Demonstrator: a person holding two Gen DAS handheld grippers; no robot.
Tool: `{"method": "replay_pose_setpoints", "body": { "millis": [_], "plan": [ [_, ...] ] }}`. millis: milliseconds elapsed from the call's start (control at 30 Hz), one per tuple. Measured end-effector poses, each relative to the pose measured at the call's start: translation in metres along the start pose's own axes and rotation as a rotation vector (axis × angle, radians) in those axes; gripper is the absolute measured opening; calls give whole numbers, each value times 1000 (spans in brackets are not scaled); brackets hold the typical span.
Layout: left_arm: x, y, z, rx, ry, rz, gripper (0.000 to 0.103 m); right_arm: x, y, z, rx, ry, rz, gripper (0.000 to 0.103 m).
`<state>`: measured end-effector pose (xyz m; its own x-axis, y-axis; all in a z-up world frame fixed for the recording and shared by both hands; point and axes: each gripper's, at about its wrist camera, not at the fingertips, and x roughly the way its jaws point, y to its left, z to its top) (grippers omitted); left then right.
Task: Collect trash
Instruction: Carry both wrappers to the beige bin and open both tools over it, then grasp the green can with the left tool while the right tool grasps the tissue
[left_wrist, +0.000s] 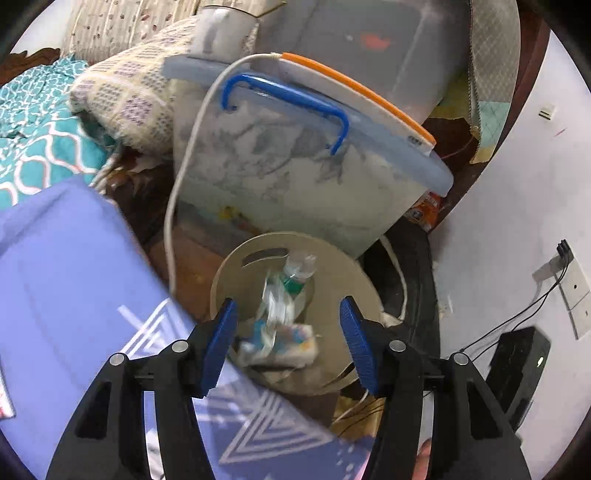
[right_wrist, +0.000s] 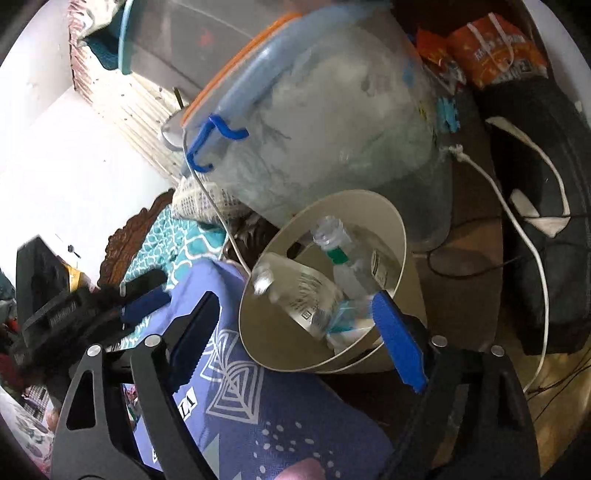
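Note:
A beige round bin (left_wrist: 332, 254) stands on the floor with trash in it. In the left wrist view a clear plastic bottle (left_wrist: 299, 271) with a green label lies in the bin, and a crumpled wrapper (left_wrist: 280, 341) shows blurred between my left gripper's (left_wrist: 288, 343) blue pads without touching them. That gripper is open above the bin. In the right wrist view my right gripper (right_wrist: 295, 336) is open at the near rim of the bin (right_wrist: 280, 347). Nothing is between its pads. Two clear bottles (right_wrist: 299, 295) lie inside. The left gripper (right_wrist: 92, 310) shows blurred at the left.
A clear storage box (left_wrist: 295, 173) with a blue handle leans right behind the bin. A white cable (left_wrist: 170, 221) hangs beside it. A purple patterned mat (left_wrist: 74, 280) lies on the near left. A black bag (right_wrist: 535, 229) and orange packets (right_wrist: 495, 51) are on the right.

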<state>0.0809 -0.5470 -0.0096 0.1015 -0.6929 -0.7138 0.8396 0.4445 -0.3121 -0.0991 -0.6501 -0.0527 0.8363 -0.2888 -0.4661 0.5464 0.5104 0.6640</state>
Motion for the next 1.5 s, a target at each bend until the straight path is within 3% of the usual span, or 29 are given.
{"method": "replay_pose_setpoints", "body": {
  "millis": [133, 300, 400, 633, 733, 867, 933, 1000, 1033, 1200, 1300, 1367, 1433, 1500],
  "plan": [
    [-36, 25, -26, -30, -22, 13, 55, -9, 8, -4, -9, -34, 17, 73],
    [-93, 68, -67, -91, -72, 91, 55, 3, 52, -18, -67, 42, 128, 69],
    [-130, 103, -101, -162, -91, 217, 55, 21, 96, -34, -143, 129, 213, 69],
    [-248, 203, -196, -406, -162, 383, 55, 84, 219, -110, -332, 427, 392, 69],
    [-303, 250, -231, -543, -230, 465, 55, 115, 274, -143, -428, 531, 442, 69],
    [-361, 306, -249, -663, -292, 579, 56, 161, 338, -174, -511, 617, 457, 70],
    [-387, 336, -245, -686, -341, 607, 66, 187, 369, -187, -544, 644, 452, 70],
    [-399, 358, -237, -673, -357, 642, 83, 219, 393, -190, -553, 671, 444, 70],
    [-401, 376, -227, -659, -358, 655, 85, 237, 403, -191, -557, 680, 427, 70],
    [-376, 452, -205, -714, -269, 521, 90, 314, 426, -196, -581, 704, 283, 71],
    [-345, 475, -201, -773, -201, 461, 89, 343, 430, -214, -559, 789, 259, 71],
    [-322, 484, -203, -798, -149, 377, 88, 343, 432, -232, -586, 860, 271, 69],
    [-312, 469, -202, -744, -121, 411, 87, 335, 435, -250, -625, 924, 310, 65],
    [-304, 458, -202, -713, -102, 362, 80, 309, 434, -265, -677, 950, 353, 64]
  ]
}}
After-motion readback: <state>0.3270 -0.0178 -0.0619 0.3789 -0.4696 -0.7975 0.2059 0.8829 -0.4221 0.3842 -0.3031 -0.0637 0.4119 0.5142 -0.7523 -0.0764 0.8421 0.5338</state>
